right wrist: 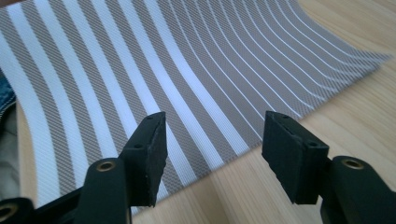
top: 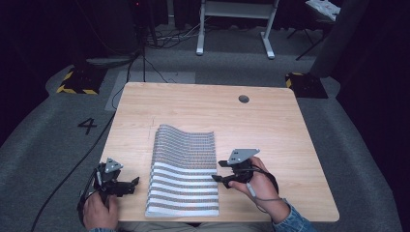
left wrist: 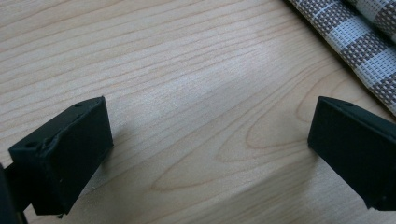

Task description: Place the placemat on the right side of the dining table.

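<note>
The left tongs (top: 126, 185) were seen nearest the camera, held low over bare table (top: 270, 116), released, with the jaws wide apart and nothing between them; the mat (top: 183, 169) lay just off the right jaw, apart from it. The right tongs (top: 220, 170) were likewise released, with the jaws spread at the mat's right edge, one over the weave and one over the wood, and it could not be told whether the edge was touched. Nothing was gripped by either pair. The work was judged to be at its start: the mat had not yet been taken up, folded or rolled, and a grip on its edge was still left to be made, probably by the right tongs first. The mat was seen between the two pairs, a woven rectangle striped in grey-brown and white, flat along the near part but with the far end curled up off the table, which suggested a stiff, springy sheet.
</note>
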Demonstrator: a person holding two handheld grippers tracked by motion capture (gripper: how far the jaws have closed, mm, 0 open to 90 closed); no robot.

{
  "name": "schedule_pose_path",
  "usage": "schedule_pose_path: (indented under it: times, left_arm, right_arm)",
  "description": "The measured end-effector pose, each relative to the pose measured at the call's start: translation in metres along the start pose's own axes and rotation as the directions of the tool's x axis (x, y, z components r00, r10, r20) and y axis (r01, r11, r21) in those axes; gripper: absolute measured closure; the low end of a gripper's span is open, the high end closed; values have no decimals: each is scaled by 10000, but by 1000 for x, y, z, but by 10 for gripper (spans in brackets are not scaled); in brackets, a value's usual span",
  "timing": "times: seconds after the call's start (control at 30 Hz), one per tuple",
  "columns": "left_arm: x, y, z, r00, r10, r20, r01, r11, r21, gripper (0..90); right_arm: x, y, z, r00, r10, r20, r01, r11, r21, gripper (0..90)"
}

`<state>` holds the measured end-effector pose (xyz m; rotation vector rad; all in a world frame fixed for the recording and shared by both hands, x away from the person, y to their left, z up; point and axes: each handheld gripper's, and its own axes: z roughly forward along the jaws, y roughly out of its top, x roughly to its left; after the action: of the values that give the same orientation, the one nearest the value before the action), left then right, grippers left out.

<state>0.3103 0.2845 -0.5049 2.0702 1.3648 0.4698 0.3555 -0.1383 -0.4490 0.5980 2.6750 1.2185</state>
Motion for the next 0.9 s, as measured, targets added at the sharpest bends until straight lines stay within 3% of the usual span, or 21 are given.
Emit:
schedule_pose_path:
  times: [0.03,0.13,0.23,0.47,0.53,0.57,0.67,0.8,0.83,0.87,0.9]
  left_arm:
    - [0,0,0,10000,2,7,-2,10000,-6,0]
    - [0,0,0,10000,0,1,0,10000,-1,0]
    - [0,0,0,10000,-22,10,22,10000,35,0]
    - [-5,-2,-1,9990,-348,-280,347,9994,-34,0]
    - [-5,-2,-1,9988,-381,-294,380,9993,-46,0]
    - [-6,-2,-1,9988,-393,-301,391,9992,-55,0]
    - [-6,-2,-1,9988,-392,-303,391,9992,-57,0]
    - [-6,-2,-1,9988,-391,-300,390,9992,-60,0]
    - [-6,-2,-1,9987,-401,-319,398,9992,-76,0]
    - [-6,-2,-1,9987,-401,-319,398,9992,-76,0]
    - [-6,-2,-1,9988,-391,-300,390,9992,-54,0]
  right_arm:
    - [1,6,4,9996,-268,-80,269,9996,53,392]
    - [5,19,12,9989,-351,-309,360,9989,301,371]
    - [13,49,33,9948,-825,-603,836,9964,160,341]
    - [30,85,60,9917,-534,-1171,550,9984,99,344]
    - [39,98,75,9914,-609,-1157,644,9976,269,330]
    - [40,103,80,9897,-898,-1116,921,9956,157,320]
    - [44,111,91,9890,-1158,-924,1173,9930,115,291]
    - [49,123,111,9915,-1106,-682,1120,9935,181,237]
    - [50,127,123,9931,-1068,-487,1085,9936,329,214]
    - [50,127,123,9931,-1068,-487,1085,9936,329,214]
    - [53,129,131,9963,-711,-472,729,9966,378,214]
